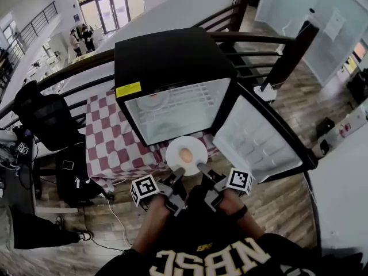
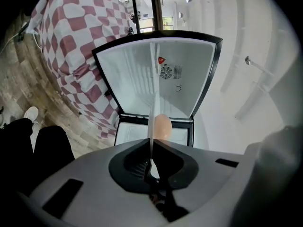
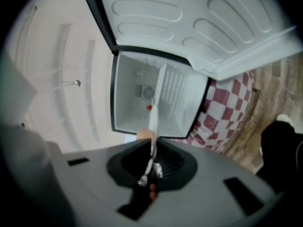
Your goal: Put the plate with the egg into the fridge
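Left gripper (image 1: 179, 173) and right gripper (image 1: 202, 168) clamp the plate (image 1: 175, 147) with egg (image 1: 185, 153); carrying step, next slide level into fridge (image 1: 167, 56).

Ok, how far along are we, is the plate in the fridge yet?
Not yet. Done: the fridge door is open and the plate is gripped. In hand: the left tongs and right tongs each clamp the plate's rim, holding it with the egg just outside the opening. Left: move it in, set it on the shelf and let go.
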`<control>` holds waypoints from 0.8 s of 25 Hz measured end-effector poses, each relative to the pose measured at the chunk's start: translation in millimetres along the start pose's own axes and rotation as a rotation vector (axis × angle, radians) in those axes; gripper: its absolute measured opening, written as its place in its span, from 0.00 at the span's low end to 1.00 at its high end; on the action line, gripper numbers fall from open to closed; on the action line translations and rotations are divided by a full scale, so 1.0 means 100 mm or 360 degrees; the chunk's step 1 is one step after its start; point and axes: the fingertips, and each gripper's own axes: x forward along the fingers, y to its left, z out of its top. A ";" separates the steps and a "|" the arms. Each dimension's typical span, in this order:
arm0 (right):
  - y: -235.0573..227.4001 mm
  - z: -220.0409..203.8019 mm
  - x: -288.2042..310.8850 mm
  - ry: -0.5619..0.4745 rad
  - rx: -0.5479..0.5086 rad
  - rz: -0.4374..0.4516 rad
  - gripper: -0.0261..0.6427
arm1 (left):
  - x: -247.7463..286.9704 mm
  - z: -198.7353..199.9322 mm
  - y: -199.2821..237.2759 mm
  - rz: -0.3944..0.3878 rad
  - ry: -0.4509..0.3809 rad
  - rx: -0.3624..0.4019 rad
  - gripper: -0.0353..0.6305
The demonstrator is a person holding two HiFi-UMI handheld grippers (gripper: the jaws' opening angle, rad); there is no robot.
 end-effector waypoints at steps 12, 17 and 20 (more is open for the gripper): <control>0.12 0.62 0.29 -0.0140 -0.0069 0.0007 0.11 | 0.57 0.39 -0.25 -0.0037 0.0034 -0.0046 0.09; 0.07 0.87 0.44 -0.0167 -0.0040 -0.0011 0.10 | 0.83 0.56 -0.26 -0.0003 0.0012 -0.0071 0.10; 0.07 1.01 0.55 -0.0151 -0.0041 -0.0011 0.10 | 0.97 0.65 -0.33 -0.0004 0.0005 -0.0069 0.10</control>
